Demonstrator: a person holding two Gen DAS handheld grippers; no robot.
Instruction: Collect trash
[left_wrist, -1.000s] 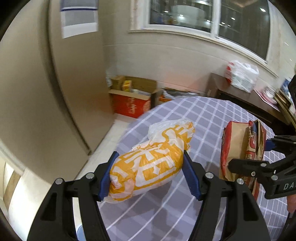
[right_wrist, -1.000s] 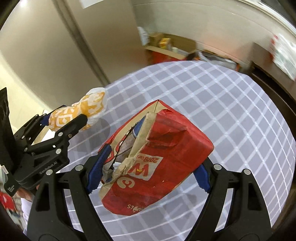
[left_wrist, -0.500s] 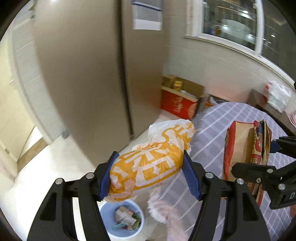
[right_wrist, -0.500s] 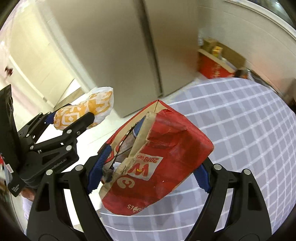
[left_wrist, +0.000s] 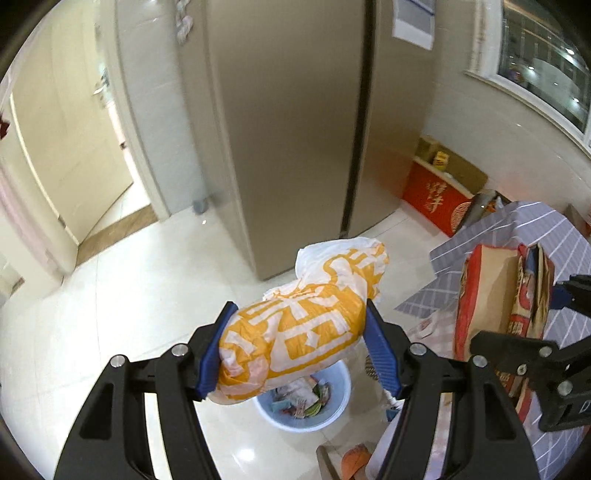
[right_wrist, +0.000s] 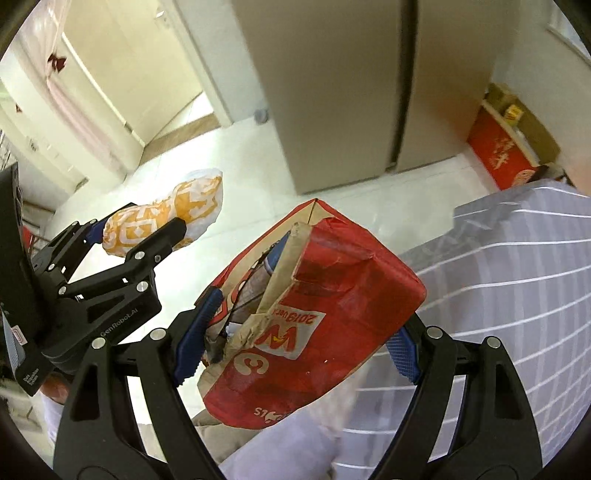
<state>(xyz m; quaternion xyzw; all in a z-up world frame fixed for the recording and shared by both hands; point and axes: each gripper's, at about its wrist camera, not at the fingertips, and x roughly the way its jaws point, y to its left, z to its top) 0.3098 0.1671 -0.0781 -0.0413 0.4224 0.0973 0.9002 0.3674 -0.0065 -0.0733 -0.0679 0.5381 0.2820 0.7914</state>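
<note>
While both pieces of trash are lifted, neither has reached the bin, so the state reads as follows.

Left gripper (left_wrist: 297, 350): clenched on the orange-and-white plastic bag (left_wrist: 299, 328), blue pads pressing its two sides.
Orange-and-white plastic bag position: in the air over the pale floor (left_wrist: 110, 295), above and slightly nearer than the blue bin (left_wrist: 336, 410) in the left wrist view.
Right gripper (right_wrist: 295, 343): grasping the red paper bag (right_wrist: 325, 314), which is crumpled, torn at its mouth and tilted.
Red paper bag position: held off the checked tablecloth (right_wrist: 517, 277), at the table's near-left edge, to the right of the other bag.
Blue bin: stands on the floor, already holding some wrappers.
Done, by my reading: both items picked up and carried toward the bin.
Left, by my reading: bring each over the bin's opening, release, starting probably with the plastic bag.
Background: a tall refrigerator (left_wrist: 295, 129) far behind, a red carton (left_wrist: 436, 195) at far right.
</note>
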